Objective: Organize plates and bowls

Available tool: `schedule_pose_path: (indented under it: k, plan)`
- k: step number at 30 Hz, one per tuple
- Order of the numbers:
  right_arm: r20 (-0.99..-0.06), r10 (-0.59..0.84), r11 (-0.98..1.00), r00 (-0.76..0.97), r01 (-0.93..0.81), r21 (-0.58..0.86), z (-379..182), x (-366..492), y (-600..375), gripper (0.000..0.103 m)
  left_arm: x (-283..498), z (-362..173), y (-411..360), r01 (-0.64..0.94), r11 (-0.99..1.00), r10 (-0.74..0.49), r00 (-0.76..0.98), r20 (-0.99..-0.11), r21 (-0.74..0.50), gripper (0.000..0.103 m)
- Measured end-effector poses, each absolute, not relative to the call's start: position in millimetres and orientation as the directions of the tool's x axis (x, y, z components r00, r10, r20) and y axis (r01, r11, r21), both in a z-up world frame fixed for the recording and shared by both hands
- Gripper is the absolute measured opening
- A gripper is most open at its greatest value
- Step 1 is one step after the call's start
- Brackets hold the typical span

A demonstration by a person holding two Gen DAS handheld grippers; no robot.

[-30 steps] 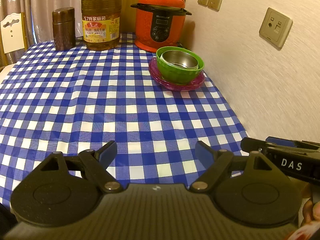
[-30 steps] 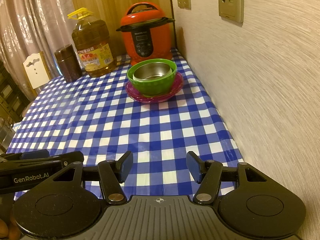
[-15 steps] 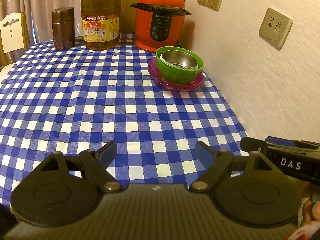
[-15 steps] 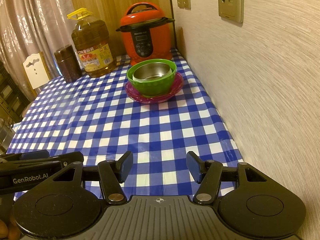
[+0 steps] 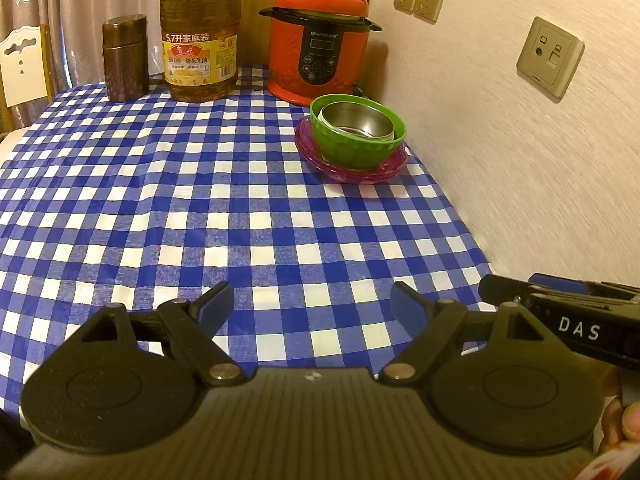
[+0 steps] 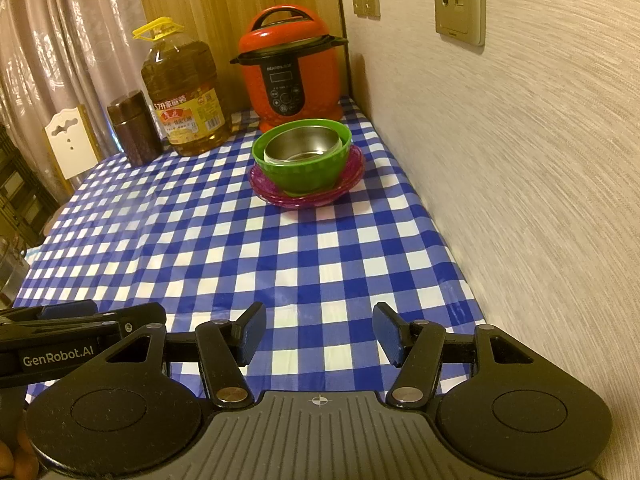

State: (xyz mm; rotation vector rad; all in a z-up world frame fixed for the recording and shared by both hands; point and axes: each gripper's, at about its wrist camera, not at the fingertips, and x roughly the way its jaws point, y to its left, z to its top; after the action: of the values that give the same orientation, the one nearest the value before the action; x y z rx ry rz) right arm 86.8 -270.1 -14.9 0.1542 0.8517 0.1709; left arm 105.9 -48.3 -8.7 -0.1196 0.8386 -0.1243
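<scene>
Left gripper (image 5: 312,304): jaws wide apart, nothing between them.
Right gripper (image 6: 319,334): jaws parted, narrower gap, nothing held.
Stack: round steel bowl (image 6: 302,148) nested in green plastic bowl (image 6: 304,168) on ribbed magenta plastic plate (image 6: 352,172), by the wall, in front of the red cooker (image 6: 290,68).
Risk: steel bowl sits tilted; a nudge could likely unseat it or topple the stack.

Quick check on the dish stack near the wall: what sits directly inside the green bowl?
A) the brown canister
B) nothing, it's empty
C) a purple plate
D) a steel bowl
D: the steel bowl is nested inside the green bowl, which stands on the purple plate; the brown canister stands apart, at the far end of the table by the oil bottle.
</scene>
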Motion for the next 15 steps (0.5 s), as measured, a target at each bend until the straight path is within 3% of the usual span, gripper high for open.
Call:
schedule_pose_path:
  k: [15]
  plan:
    - [-0.733, 0.210, 0.975, 0.647, -0.087, 0.202, -15.7, 87.5, -270.7, 0.059, 105.9, -8.5, -48.8, 0.062, 0.986, -0.157, 0.662, -0.733, -0.156, 0.084]
